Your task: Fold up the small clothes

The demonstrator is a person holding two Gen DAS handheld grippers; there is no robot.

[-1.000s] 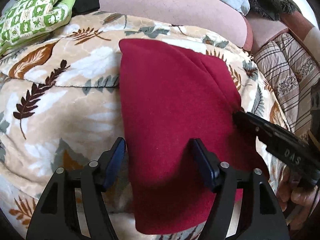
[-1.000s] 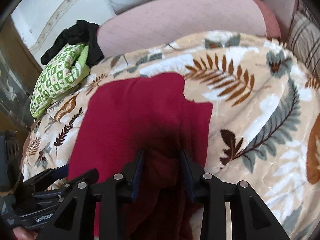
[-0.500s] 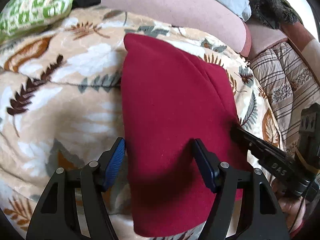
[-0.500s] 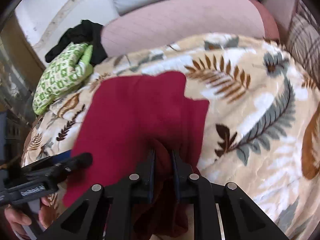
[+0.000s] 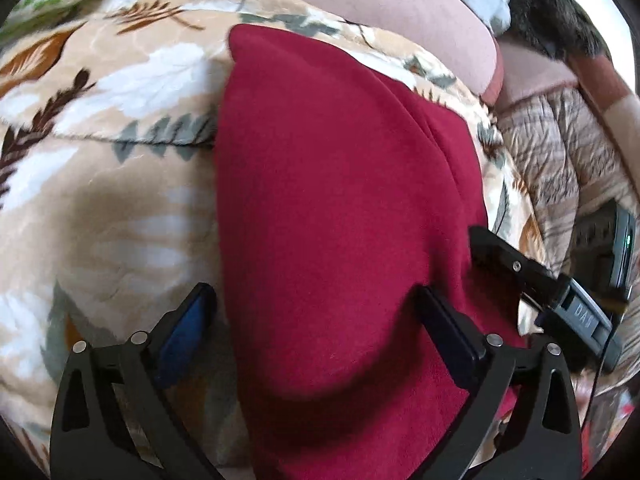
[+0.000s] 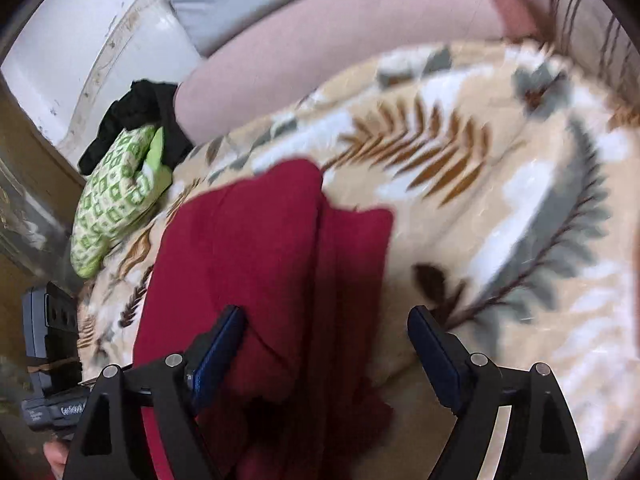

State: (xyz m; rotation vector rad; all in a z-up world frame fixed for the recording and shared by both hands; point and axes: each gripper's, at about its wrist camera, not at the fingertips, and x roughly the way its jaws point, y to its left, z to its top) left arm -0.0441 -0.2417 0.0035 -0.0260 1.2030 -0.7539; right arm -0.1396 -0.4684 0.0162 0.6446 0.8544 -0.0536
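While both jaw pairs stood apart, the red garment (image 5: 340, 220) lay half-folded on the leaf-print blanket (image 5: 100, 200); left gripper (image 5: 316, 320) straddled its 6 o'clock end; right gripper (image 6: 324, 344) gripped nothing; next move judged: re-grasp an edge.

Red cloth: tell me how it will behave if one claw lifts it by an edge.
The red cloth will probably droop; it already lies in soft folds over the leaf-print blanket. Its fleecy surface should grip rather than slip. It looks light, so layers may slide apart.
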